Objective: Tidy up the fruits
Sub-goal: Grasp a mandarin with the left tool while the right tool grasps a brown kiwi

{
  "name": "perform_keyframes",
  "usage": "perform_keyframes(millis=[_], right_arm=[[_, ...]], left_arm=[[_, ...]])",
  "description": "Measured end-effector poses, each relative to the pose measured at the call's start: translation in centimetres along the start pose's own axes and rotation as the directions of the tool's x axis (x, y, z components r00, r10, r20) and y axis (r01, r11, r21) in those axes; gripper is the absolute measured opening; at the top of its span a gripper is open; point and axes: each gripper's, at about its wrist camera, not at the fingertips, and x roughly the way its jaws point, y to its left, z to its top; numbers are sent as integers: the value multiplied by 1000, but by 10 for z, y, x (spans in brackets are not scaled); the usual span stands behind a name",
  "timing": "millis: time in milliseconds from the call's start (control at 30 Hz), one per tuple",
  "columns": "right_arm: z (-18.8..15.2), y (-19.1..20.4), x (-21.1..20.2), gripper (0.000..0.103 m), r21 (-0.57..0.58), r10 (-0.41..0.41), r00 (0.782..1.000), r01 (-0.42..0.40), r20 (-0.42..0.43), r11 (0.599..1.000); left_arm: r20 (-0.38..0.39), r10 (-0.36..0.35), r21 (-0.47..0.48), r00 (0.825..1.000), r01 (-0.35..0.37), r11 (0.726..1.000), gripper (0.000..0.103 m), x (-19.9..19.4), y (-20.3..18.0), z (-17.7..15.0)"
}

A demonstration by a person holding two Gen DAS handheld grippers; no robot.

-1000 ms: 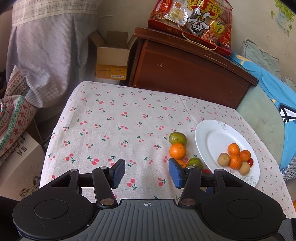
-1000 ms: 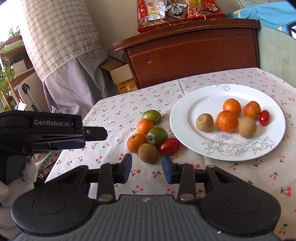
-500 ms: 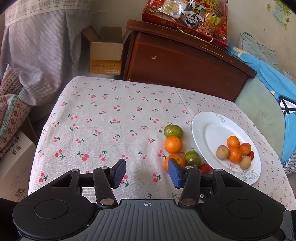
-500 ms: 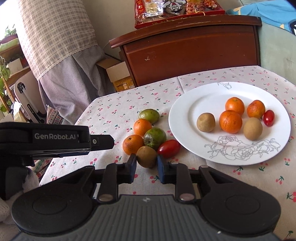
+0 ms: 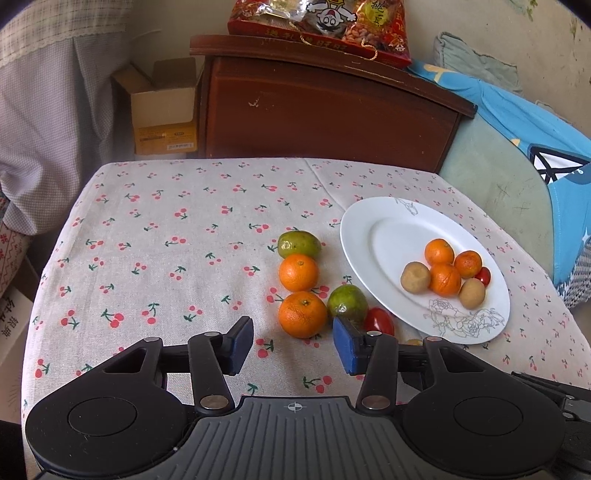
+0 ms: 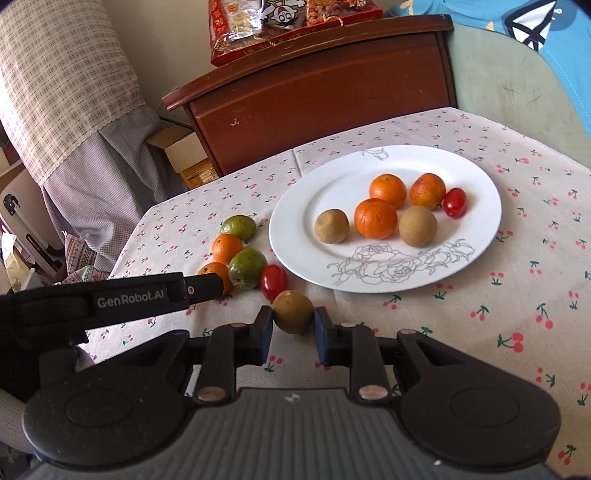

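Right claw (image 6: 293,326) clenched on kiwi (image 6: 293,311), just off the cloth, plate (image 6: 295,236) at 1 o'clock. Left claw (image 5: 293,345) released, jaws just narrowed, nothing between; orange (image 5: 302,314) at 12. Lift kiwi clear of tomato (image 6: 273,282), keep squeeze light, set on bare plate.

From the left wrist, the brown fruit (image 5: 413,342) just beside the near rim of the plate (image 5: 384,229) shows only as a sliver, the rest hidden behind the left hand-held gripper (image 5: 293,345). From the right wrist, the nearest orange (image 6: 218,272) left of the plate is half covered by the dark bar of the left hand-held gripper, so whether that bar touches it cannot be told. The red snack bag (image 6: 258,33) on the wooden cabinet (image 6: 317,92) beyond the plate is cut off by the top edge in both views, and its print is too small to read.
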Motion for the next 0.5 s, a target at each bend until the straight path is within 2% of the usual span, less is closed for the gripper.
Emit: perform_keyframes(millis=[500], right_arm=[[-1, -5, 1, 25, 28, -6, 1000, 5, 11, 1000]], left_arm=[[28, 28, 74, 999, -31, 997, 40, 14, -6, -3]])
